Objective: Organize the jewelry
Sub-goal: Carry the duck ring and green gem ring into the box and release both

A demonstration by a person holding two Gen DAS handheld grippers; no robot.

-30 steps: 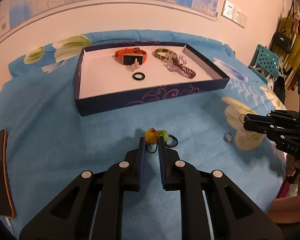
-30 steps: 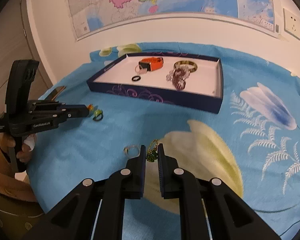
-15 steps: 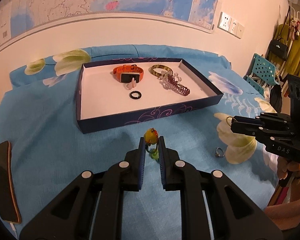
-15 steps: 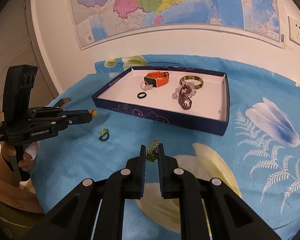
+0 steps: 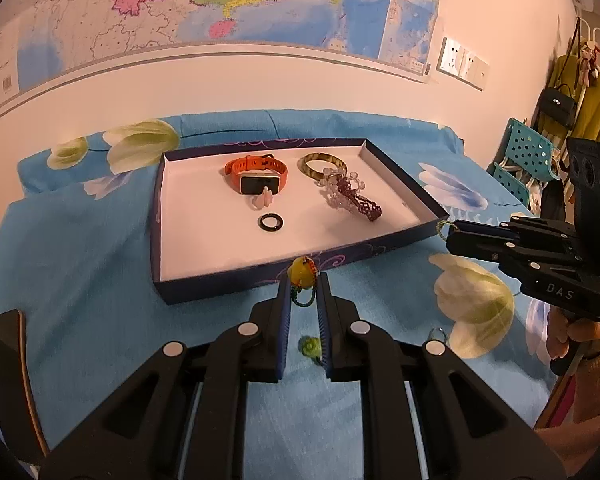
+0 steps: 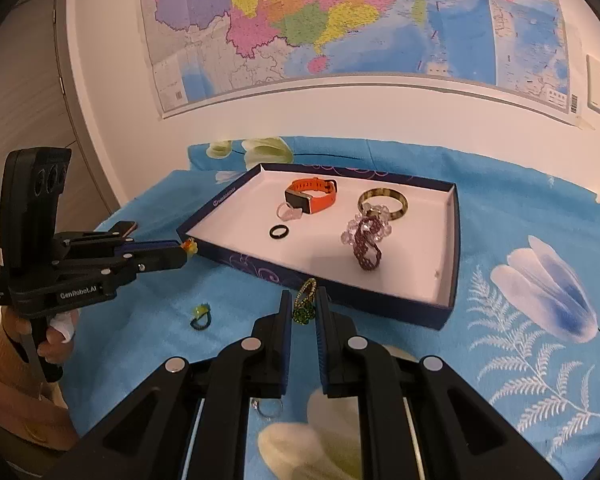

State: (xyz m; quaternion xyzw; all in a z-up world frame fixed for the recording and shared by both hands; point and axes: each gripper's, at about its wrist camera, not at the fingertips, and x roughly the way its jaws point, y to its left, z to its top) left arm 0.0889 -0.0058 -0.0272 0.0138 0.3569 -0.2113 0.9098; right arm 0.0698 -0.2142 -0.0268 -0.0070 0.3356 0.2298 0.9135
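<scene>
Both claws have lifted off the blue floral cloth (image 5: pixel 80 264) and closed in on the shallow dark-blue cardboard tray with the white floor (image 5: pixel 404 184); a second ago each sat low over the fabric, now the tray's near wall is just ahead of both.

Left claw (image 5: pixel 303 292): clamped on a yellow bead charm with a red bit and a green beaded loop (image 5: pixel 301 273). Bead sits at the very tips and the loop dangles below. Tip grip likely keeps the piece clear for a clean drop.

Right claw (image 6: pixel 303 304): clamped on a gold-and-green beaded ring-like piece (image 6: pixel 306 300), standing edge-on between the pads. Thin item, so jaws are nearly together.

Already in the tray: orange-strap smartwatch (image 5: pixel 258 172), brownish-green bangle (image 5: pixel 324 162), clear and maroon beaded bracelet (image 5: pixel 352 200), small black ring (image 5: pixel 271 222), pale pink ring (image 5: pixel 263 200) against the watch. All sit toward the far half, so the near white floor is free, the obvious drop zone.

Left on the cloth: small green-yellow ring (image 6: pixel 201 316), small silver ring (image 6: pixel 269 408), both near the claws and outside the tray. Dark phone-like slab (image 5: pixel 8 380) at the left edge, not jewelry.

My read: mid-transport, two pieces carried in parallel to save a trip. Next move needs both tips over the tray wall before opening. Risk: the dangling loop could snag the wall edge.
</scene>
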